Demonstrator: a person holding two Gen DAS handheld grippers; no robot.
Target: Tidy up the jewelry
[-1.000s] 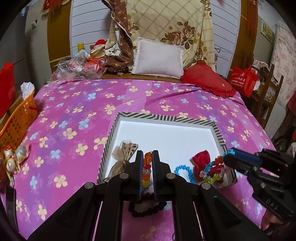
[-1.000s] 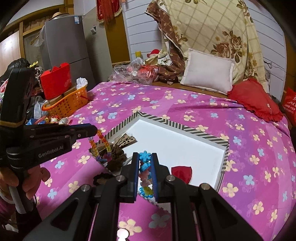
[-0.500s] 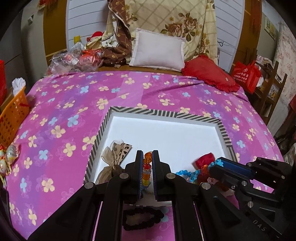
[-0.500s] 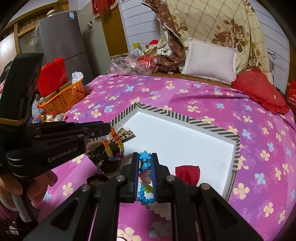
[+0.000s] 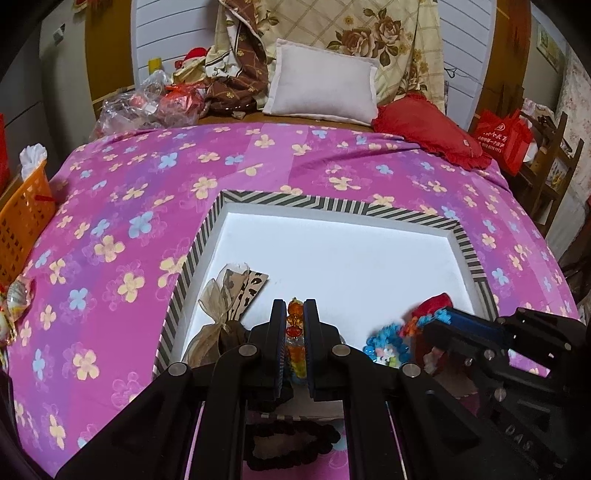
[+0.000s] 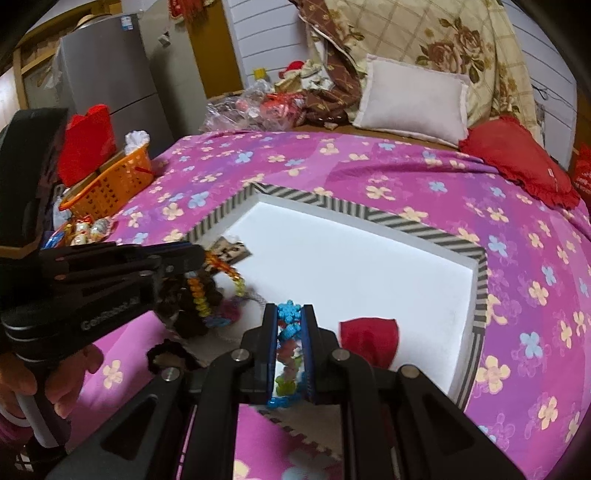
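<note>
Right tongs (image 6: 290,325) clamp blue flower-bead bracelet (image 6: 288,314) over striped-rim tray (image 6: 480,273). Left tongs (image 6: 199,254) grip orange-yellow bead bracelet (image 6: 201,291) at tray's left edge. Red pouch (image 6: 369,341) inside tray.

Bed (image 5: 155,206) under pink floral sheet, white panelled wall (image 5: 177,33) behind (pillows heaped), grey fridge (image 6: 107,66) left.

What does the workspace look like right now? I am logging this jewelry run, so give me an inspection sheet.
Surface: pink flowered bedsheet, with a white tray with a striped rim on it.
Job's things: orange-yellow bead bracelet and blue flower-bead bracelet held; black bead bracelet on the sheet.
Clutter: red pouch and tan organza bag in the tray.
Grippers: left gripper and right gripper, fingers shut on bracelets.
Cables: nothing seen.
Surroundings: pillows, orange plastic basket, grey fridge.
</note>
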